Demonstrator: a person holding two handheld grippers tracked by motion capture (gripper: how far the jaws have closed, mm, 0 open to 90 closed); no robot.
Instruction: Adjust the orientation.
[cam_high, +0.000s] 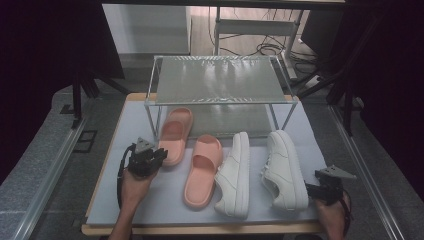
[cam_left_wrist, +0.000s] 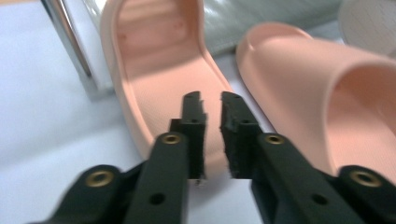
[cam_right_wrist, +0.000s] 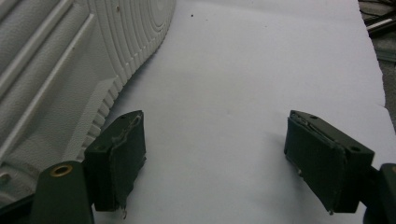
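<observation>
Slippers of pink colour lay on the worktop (cam_high: 125, 200). The left slipper (cam_high: 175, 134) had its long axis running away from the person, with the toe under the wire shelf (cam_high: 220, 80) and the heel toward the person. The left gripper (cam_high: 150, 159) was at this heel; its fingers (cam_left_wrist: 194, 126) stood narrow, with a small gap over the heel edge, not pressing on it. The second slipper (cam_high: 202, 171) lay just beside, tilted a little. Two white sneakers (cam_high: 260, 172) lay further right, toes toward the shelf. The right gripper (cam_high: 322, 191) rested near the right sneaker's heel, its fingers (cam_right_wrist: 116, 158) wide and holding nothing.
</observation>
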